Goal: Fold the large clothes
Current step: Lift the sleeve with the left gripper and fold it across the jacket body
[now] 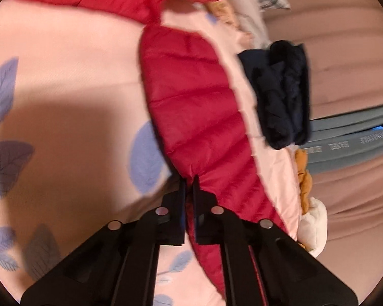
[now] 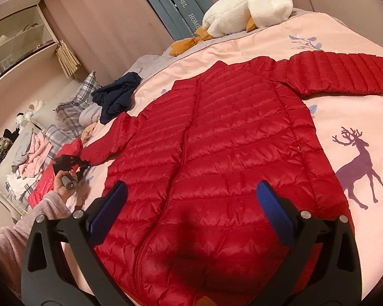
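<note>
A red quilted puffer jacket (image 2: 217,153) lies spread flat on the pink bedspread (image 2: 357,117), front up, both sleeves out to the sides. My left gripper (image 1: 189,182) is shut on the cuff end of the jacket's left sleeve (image 1: 194,107). It also shows in the right wrist view (image 2: 71,163), held by a hand at the sleeve end. My right gripper (image 2: 191,191) is open and empty, hovering over the jacket's lower body.
A folded dark navy garment (image 1: 280,94) lies on the bed edge beside the sleeve, also in the right wrist view (image 2: 116,94). A white plush goose (image 2: 245,10) lies at the head of the bed. Plaid pillows (image 2: 74,107) and piled clothes (image 2: 33,150) are at left.
</note>
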A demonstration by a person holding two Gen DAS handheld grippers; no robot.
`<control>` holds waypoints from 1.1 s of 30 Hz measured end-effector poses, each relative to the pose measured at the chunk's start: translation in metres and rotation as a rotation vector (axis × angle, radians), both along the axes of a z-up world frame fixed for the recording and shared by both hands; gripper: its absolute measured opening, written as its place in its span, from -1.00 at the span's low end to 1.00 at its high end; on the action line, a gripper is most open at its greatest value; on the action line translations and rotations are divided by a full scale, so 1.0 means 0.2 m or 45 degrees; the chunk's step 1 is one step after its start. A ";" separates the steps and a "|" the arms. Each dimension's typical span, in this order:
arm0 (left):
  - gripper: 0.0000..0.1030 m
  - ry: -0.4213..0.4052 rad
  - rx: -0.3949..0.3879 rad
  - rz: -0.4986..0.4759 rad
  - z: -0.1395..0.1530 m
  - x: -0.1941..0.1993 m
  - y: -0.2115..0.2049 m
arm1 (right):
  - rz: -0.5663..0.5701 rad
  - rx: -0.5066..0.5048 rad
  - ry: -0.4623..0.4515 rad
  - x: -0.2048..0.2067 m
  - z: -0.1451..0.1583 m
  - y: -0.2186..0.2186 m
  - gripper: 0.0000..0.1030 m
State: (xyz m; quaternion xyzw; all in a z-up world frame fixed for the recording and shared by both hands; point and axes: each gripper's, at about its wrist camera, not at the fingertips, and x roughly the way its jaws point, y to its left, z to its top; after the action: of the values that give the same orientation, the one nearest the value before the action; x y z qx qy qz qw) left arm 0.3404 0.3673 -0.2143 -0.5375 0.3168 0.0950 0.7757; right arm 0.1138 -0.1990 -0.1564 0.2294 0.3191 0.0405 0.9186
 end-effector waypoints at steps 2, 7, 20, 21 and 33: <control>-0.95 -0.043 0.074 -0.019 0.08 -0.01 -0.04 | 0.000 -0.014 -0.005 -0.01 0.01 0.00 0.96; -0.96 -0.175 0.531 -0.249 0.52 0.05 -0.37 | -0.002 0.000 -0.016 -0.02 0.01 0.00 0.96; -0.95 -0.372 1.328 -1.089 0.69 -0.11 -1.78 | -0.061 0.046 -0.009 -0.12 0.01 -0.11 0.96; -0.94 -0.359 1.328 -1.142 0.65 -0.13 -1.86 | -0.074 0.048 0.007 -0.12 0.00 -0.12 0.96; 0.51 -0.325 0.998 -1.199 0.55 -0.35 -1.84 | -0.082 0.147 0.116 0.07 0.00 -0.29 0.96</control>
State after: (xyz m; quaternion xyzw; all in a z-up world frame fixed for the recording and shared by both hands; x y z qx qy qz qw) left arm 0.2701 -0.0009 -0.1037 -0.0230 0.3662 -0.2129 0.9056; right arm 0.1284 -0.2563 -0.1570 0.2935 0.3502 0.0189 0.8893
